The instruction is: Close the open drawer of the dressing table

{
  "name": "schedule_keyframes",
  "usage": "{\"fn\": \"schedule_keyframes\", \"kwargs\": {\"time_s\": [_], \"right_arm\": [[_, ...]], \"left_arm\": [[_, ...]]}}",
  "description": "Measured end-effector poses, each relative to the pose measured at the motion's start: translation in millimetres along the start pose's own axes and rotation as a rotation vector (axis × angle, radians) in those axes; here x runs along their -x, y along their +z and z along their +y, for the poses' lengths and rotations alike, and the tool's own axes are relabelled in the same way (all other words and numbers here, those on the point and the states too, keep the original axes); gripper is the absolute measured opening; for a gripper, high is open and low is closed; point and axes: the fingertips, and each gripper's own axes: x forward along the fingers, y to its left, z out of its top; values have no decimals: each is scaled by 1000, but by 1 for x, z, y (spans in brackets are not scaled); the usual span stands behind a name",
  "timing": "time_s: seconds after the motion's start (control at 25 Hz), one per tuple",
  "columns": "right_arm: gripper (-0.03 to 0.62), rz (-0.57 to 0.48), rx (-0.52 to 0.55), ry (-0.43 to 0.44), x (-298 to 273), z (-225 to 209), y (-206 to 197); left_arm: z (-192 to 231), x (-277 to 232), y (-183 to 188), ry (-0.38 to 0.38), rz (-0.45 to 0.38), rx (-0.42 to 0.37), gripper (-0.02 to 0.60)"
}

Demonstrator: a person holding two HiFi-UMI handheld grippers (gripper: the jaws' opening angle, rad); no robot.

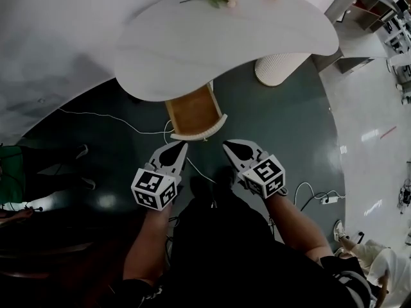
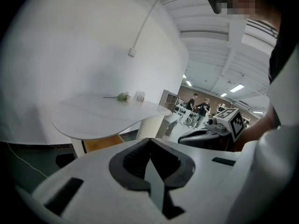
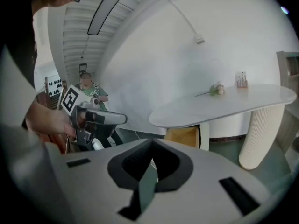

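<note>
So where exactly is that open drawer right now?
In the head view, the drawer sticks out from under the near edge of the white tabletop, mid-frame, left of the ribbed pedestal leg.

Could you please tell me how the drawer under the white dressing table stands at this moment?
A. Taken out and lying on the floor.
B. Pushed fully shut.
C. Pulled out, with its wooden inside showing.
C: in the head view the drawer juts out from under the tabletop, its wooden inside open to the camera.
</note>
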Motion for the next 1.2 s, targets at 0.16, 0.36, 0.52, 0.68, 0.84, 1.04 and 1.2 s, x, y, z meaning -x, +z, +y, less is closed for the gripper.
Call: {"fn": "schedule_keyframes", "kwargs": {"time_s": [0.16,0.36,0.52,0.68,0.84,1.04,1.2], "right_arm": [[17,43,-28,54,-32,2,-22],[26,101,-23,55,-61,4,-64],[32,152,-37,22,-82,-2,-96],[34,185,-67,-44,-94,-13,-130],[64,192,-90,-36,-110,-11,-154],[119,170,-89,-52,-124,-22,-177],[132,163,-96,-85,-139,-36,-191]], "left_arm": [[27,-8,-26,26,6,36,0],[52,-19,-74,18,16,100,0],[66,-24,-108,-2,43,118,0],[72,-33,-142,-17,58,132,0],[83,-43,-156,-18,40,175,0],[90,-55,-171,10,11,194,0],[95,-57,-182,21,22,161,0]]}}
